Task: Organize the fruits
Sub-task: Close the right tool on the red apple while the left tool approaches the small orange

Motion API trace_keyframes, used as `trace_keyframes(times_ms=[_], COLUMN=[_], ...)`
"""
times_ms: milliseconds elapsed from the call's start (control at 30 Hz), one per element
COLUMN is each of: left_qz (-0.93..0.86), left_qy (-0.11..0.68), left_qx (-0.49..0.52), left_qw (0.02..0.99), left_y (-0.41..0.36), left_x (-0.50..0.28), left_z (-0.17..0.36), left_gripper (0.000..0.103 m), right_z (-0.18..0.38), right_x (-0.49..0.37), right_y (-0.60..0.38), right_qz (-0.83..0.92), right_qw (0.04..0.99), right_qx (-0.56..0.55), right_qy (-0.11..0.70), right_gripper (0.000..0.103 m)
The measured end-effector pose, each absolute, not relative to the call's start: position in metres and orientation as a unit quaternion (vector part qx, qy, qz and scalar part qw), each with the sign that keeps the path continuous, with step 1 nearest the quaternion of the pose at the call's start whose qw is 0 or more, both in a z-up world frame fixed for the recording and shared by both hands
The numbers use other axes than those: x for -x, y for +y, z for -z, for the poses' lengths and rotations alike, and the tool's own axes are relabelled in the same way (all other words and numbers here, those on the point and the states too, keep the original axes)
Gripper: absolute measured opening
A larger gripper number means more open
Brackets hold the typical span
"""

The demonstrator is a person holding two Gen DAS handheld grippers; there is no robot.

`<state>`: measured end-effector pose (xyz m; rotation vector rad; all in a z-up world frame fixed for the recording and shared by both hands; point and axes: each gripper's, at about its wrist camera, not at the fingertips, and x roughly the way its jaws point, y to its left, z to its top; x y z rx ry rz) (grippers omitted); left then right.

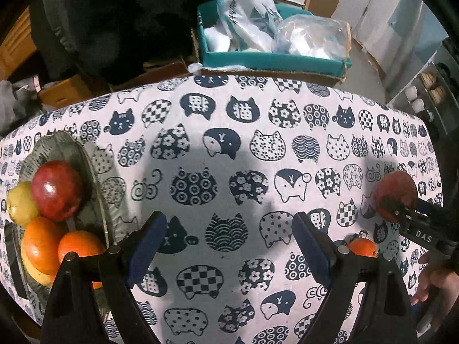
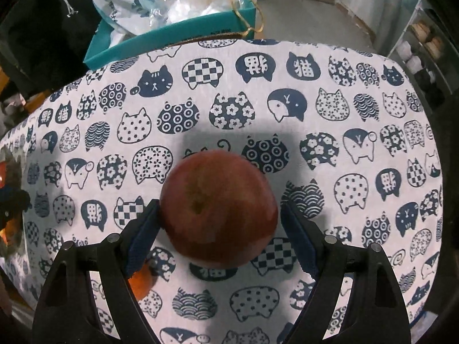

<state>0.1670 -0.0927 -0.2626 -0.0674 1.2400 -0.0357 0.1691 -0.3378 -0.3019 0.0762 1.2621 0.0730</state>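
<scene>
A grey dish [image 1: 61, 144] at the left of the table holds a red apple [image 1: 56, 190], a yellow fruit [image 1: 20, 204] and two oranges [image 1: 40, 243]. My left gripper [image 1: 226, 246] is open and empty beside the dish, over the cat-print cloth [image 1: 229, 149]. My right gripper [image 2: 219, 223] is shut on a second red apple [image 2: 218, 209], held above the cloth; it also shows in the left wrist view [image 1: 395, 196]. A loose orange [image 1: 362, 247] lies on the cloth, partly hidden under my right gripper's left finger [image 2: 141, 282].
A teal box [image 1: 269, 57] with plastic bags stands beyond the table's far edge. Dark clothing [image 1: 114, 23] hangs at the back left. A shelf [image 1: 424, 94] stands at the right. The dish is barely visible at the left edge of the right wrist view.
</scene>
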Motion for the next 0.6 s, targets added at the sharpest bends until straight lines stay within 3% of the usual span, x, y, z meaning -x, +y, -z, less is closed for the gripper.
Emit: trace_keyframes(times_ms=[133, 600], left_qz=[0.023, 0.068], left_qy=[0.584, 0.597], left_qx=[0.025, 0.019], left_qw=[0.811, 0.799], left_y=[-0.101, -0.143], left_x=[-0.168, -0.152], left_z=[0.266, 0.270], left_gripper=[0.090, 0.090], right_z=[0.309, 0.293], right_x=[-0.172, -0.131], right_y=[-0.335, -0.359], right_qz=[-0.042, -0.019], right_qw=[0.802, 0.814], right_qx=[-0.038, -0.037], right_qy=[0.595, 0.579], right_gripper=[0.078, 0.077])
